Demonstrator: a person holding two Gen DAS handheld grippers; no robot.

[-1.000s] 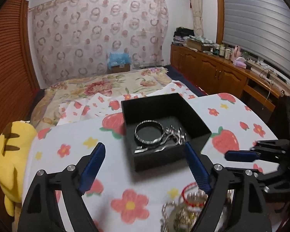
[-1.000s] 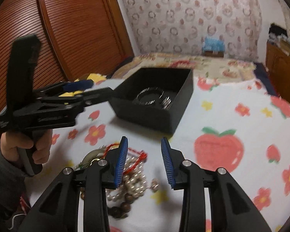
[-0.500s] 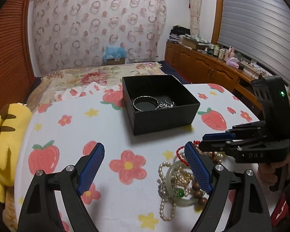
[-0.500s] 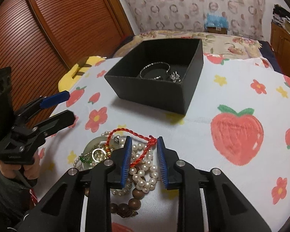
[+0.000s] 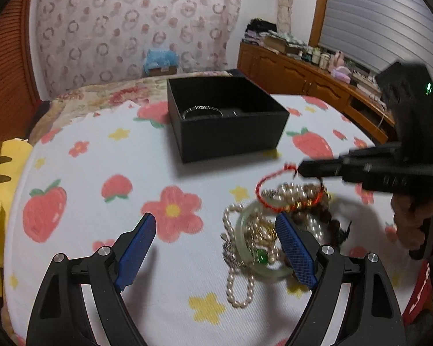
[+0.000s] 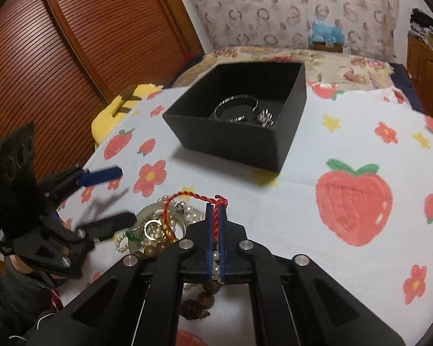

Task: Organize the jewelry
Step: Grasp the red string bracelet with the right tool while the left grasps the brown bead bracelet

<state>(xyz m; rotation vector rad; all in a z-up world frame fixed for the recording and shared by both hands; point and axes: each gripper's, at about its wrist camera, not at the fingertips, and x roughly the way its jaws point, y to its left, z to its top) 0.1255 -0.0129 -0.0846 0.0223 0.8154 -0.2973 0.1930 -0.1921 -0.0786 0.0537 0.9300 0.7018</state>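
Red cord (image 6: 215,219) clenched between the pads of the right gripper (image 6: 215,216), its loop trailing over the jewelry pile (image 5: 270,225) near the black box (image 6: 239,132); left gripper (image 5: 216,248) spread wide, empty, over the strawberry cloth (image 5: 101,216)

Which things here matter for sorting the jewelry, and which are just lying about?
Part of the job:
red cord bracelet, pinched in the right tool
jewelry pile
black box
silver bangle inside it

Just lying about:
yellow plush toy
strawberry cloth
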